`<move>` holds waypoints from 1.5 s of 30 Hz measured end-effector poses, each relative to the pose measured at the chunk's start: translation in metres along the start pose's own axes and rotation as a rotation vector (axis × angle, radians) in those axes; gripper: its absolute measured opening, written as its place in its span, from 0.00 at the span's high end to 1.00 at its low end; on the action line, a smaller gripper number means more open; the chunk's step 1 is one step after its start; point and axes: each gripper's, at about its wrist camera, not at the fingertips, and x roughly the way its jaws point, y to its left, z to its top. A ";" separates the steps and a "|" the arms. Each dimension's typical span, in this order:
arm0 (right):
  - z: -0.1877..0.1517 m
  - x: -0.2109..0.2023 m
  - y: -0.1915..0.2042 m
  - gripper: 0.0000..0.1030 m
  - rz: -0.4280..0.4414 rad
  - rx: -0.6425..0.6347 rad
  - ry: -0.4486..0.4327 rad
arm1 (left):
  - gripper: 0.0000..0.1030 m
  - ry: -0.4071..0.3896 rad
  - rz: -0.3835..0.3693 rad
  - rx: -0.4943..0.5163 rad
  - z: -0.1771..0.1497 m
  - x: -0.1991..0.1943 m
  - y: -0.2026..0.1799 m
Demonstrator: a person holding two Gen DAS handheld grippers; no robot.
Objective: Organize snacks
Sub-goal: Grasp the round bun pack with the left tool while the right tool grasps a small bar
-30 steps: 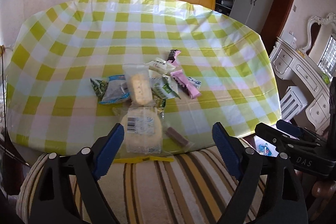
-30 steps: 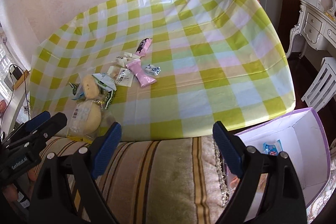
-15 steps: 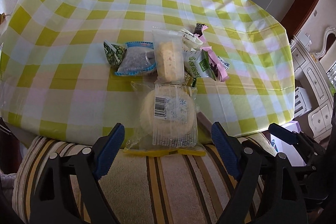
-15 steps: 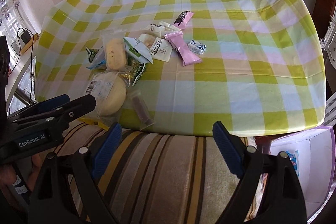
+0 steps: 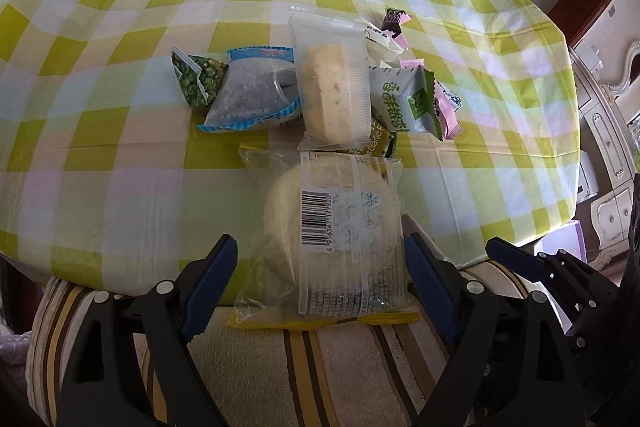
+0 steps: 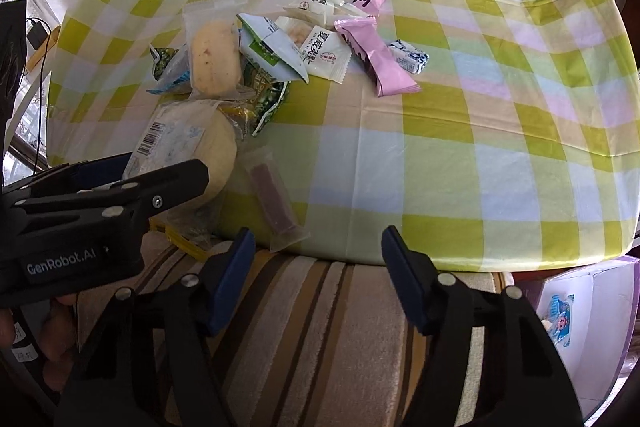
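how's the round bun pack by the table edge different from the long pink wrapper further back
The round bun pack has a clear wrapper showing a pale disc-shaped bun and a barcode; the long pink wrapper is opaque, hiding its contents. The bun pack is wide and overhangs the near edge of the table; the pink wrapper is narrow and lies farther in. The bun pack sits by the left gripper; the pink one lies clear of both. Both lie flat and sealed.

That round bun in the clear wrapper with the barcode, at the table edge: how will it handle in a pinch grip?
The round bun looks soft, so it will probably squash under firm pressure. Its clear wrapper is loose and glossy, so the film may slip or crumple before the bun moves. It overhangs the table edge, so a push towards that edge could tip it off. The left gripper straddles it, pads not yet pressing.
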 end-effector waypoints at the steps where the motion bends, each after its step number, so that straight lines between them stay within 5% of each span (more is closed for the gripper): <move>1: 0.001 0.002 0.000 0.36 0.000 0.001 0.004 | 0.20 0.005 0.000 0.001 0.001 0.002 0.000; 16: 0.017 0.019 0.012 0.44 -0.027 -0.051 0.014 | 0.38 -0.020 -0.016 -0.051 0.005 0.007 0.011; 23: 0.018 0.020 0.025 0.59 -0.045 -0.116 0.001 | 0.40 -0.047 -0.021 -0.100 0.005 0.004 0.020; 28: 0.017 0.020 0.033 0.79 -0.019 -0.162 -0.004 | 0.41 -0.057 -0.027 -0.109 0.004 0.003 0.022; 45: 0.015 0.010 0.019 0.88 0.059 -0.090 -0.029 | 0.43 -0.111 -0.024 -0.085 -0.002 -0.013 0.014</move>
